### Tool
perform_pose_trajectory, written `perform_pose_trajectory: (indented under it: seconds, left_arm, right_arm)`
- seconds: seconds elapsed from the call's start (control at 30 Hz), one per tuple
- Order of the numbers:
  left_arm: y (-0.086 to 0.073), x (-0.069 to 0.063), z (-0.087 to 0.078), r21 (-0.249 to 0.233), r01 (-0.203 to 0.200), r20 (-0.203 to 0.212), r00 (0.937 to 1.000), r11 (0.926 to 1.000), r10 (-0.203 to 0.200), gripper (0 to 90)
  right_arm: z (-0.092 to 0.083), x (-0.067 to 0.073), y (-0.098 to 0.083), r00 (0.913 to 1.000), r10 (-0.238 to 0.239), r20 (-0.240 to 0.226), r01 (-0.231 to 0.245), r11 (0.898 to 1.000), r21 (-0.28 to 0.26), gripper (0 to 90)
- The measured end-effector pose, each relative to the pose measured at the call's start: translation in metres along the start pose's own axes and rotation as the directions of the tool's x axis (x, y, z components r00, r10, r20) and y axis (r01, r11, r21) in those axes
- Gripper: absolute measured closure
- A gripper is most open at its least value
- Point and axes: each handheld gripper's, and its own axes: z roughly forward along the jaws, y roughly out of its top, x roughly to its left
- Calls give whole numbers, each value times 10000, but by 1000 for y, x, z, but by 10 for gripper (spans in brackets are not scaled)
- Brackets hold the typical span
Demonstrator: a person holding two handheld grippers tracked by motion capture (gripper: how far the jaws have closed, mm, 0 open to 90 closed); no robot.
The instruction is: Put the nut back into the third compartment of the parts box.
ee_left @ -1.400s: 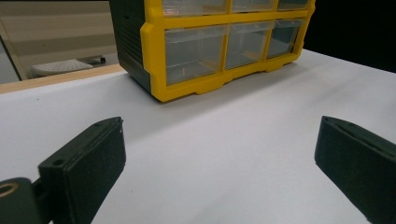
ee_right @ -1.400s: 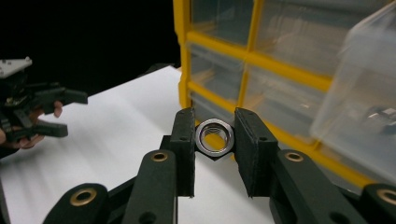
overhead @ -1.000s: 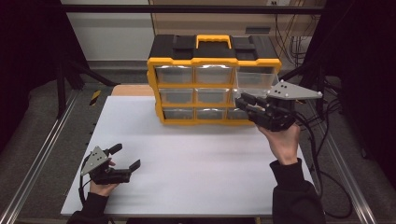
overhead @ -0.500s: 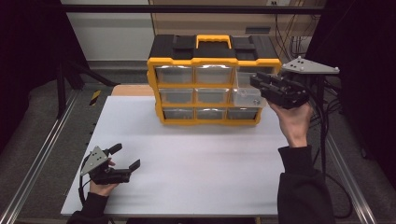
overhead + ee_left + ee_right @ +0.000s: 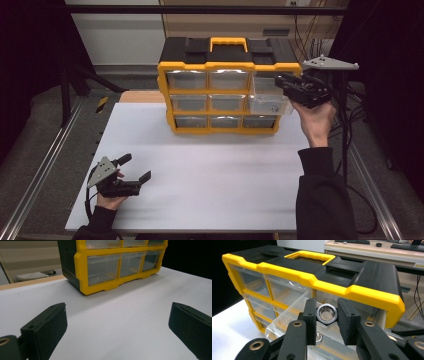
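Observation:
A yellow and black drawer organizer stands at the back of the white table. One clear drawer in its right column is pulled out, with a small nut lying in it. My right gripper is raised at that corner, above the drawer, and is shut on a large steel hex nut. My left gripper rests on the table near the front left, jaws wide open and nothing between them.
Metal rails run along both table sides. Cables hang behind the right hand. The organizer's other clear drawers are shut. A carry handle sits on its top.
My right hand has risen and moved right with the hex nut, from in front of the lower drawers to the organizer's upper right corner. The left gripper has stayed put.

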Motion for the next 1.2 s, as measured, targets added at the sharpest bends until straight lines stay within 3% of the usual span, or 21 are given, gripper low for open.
perform_pose_trajectory:
  seconds: [0.23,0.53,0.63,0.8,0.87,0.93,0.97,1.1,1.2]
  left_arm:
    - [0,1,-1,9,7,-25,10000,10000,-7,17]
    - [0,1,-1,6,17,-45,10000,10000,-17,18]
    - [0,1,-1,12,28,-43,10000,10000,-28,17]
    - [0,1,-1,5,37,-53,10000,10000,-37,17]
    - [0,1,-1,6,31,-60,10000,10000,-31,17]
    - [0,1,-1,-2,27,-76,10000,10000,-27,17]
    - [0,1,-1,-9,25,-83,10000,10000,-25,16]
    - [0,1,-2,-45,5,-104,9999,10000,-6,15]
    - [0,1,-2,-56,21,-101,9999,10000,-21,15]
  right_arm:
    - [9,-6,-6,9990,-43,455,13,9978,669,702]
    - [11,-10,-9,9985,-69,535,-5,9906,1370,681]
    - [7,-10,-9,9986,-24,529,-27,9954,959,624]
    - [-11,-4,-9,9990,-354,260,357,9993,-121,383]
    - [-20,2,-12,9991,-424,-12,422,9962,-760,273]
    - [-30,12,-20,9971,-749,-145,714,9832,-1678,170]
    - [-34,16,-23,9969,-763,-163,720,9797,-1869,129]
    - [-43,31,-45,9962,-731,-476,608,9731,-2224,27]
    - [-42,39,-67,9957,-698,-609,550,9743,-2186,5]
